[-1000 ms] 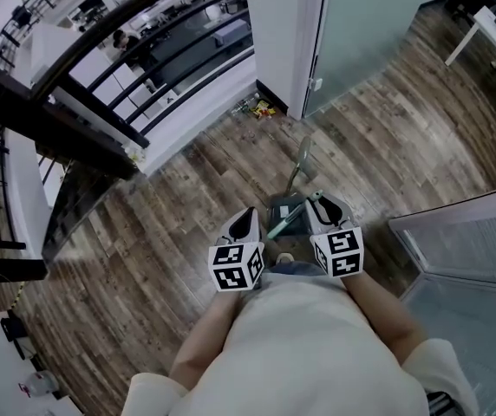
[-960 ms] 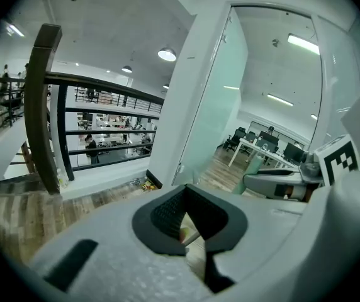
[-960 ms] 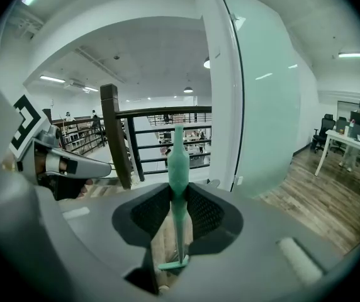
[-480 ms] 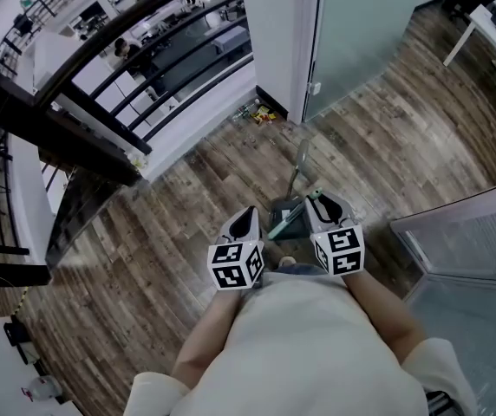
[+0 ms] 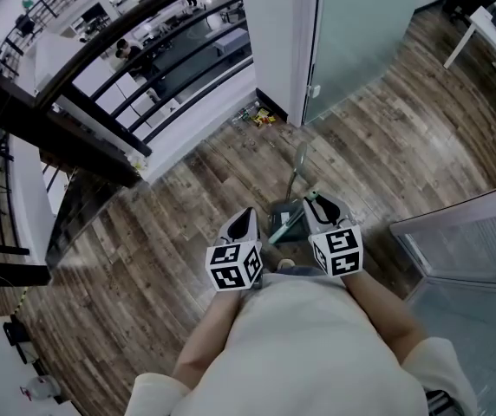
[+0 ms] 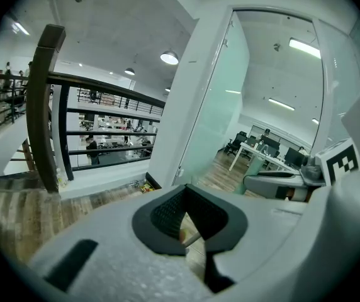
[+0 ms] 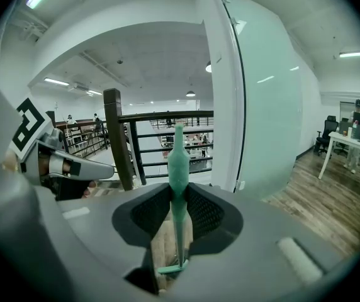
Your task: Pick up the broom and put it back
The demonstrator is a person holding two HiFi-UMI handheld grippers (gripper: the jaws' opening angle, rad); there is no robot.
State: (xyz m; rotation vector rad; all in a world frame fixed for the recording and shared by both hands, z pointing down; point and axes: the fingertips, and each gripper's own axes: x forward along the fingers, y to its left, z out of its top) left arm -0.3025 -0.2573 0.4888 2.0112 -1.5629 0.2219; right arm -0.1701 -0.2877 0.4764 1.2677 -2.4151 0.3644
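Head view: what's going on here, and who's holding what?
A person stands on a wooden floor near a railing, with a gripper in each hand. The right gripper is clamped on the green broom handle, which sticks up between its jaws. The left gripper is closed and empty, alongside the right one. What looks like a grey dustpan stands on the floor just ahead. The broom is not yet put back.

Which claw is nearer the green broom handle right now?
Right. The right claw is shut on the green broom handle; the left claw sits beside it, apart, holding nothing.
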